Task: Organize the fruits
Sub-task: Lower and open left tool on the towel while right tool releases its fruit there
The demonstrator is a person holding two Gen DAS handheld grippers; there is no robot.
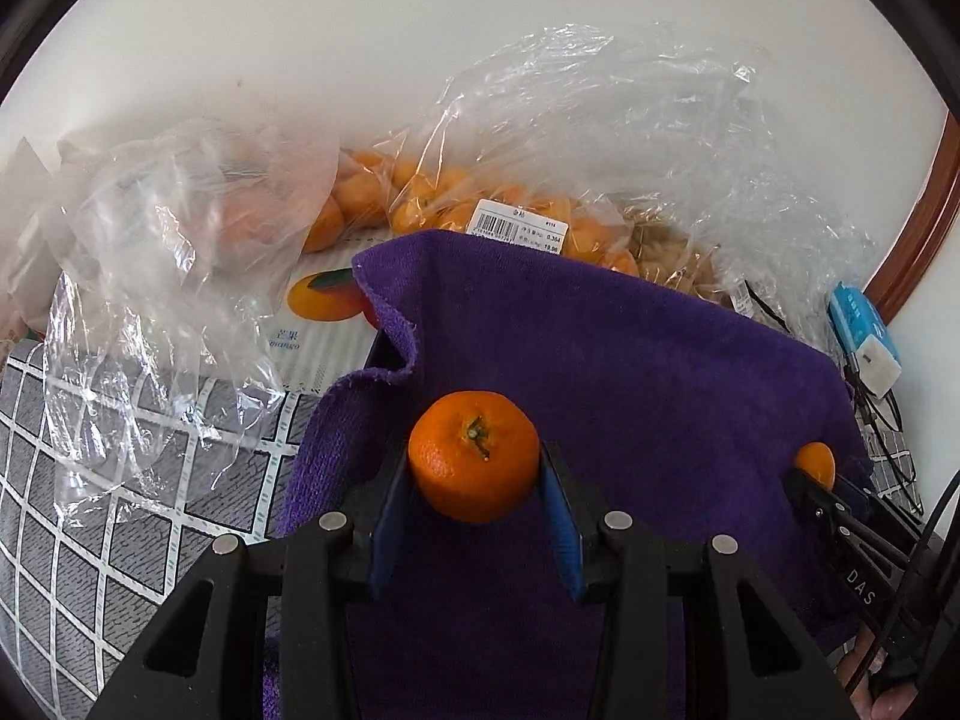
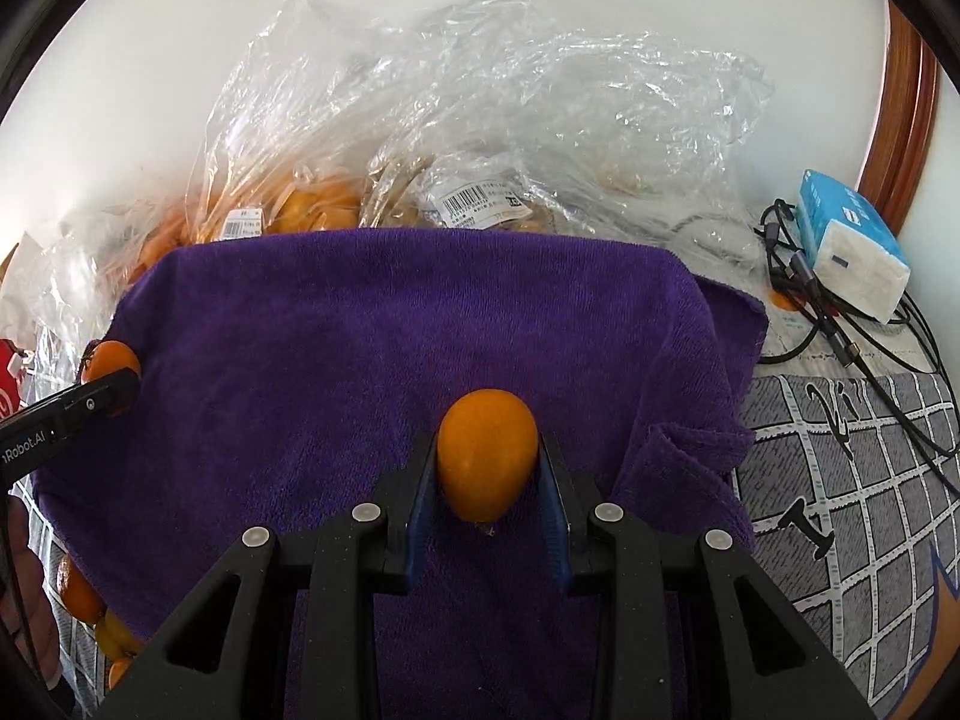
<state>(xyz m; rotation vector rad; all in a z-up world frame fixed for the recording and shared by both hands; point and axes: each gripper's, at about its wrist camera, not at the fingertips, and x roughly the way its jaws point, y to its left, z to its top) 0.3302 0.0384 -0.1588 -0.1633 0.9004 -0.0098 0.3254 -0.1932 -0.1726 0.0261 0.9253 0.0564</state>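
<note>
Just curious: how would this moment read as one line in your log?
left tongs: shut on tangerine | right tongs: shut on kumquat | both over purple towel | bagged fruit behind

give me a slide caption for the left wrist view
Left gripper clamps a stemmed mandarin above a purple towel, bagged fruit behind.

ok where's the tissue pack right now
In the right wrist view the tissue pack lies far right on the cables, right of the purple towel.
</note>
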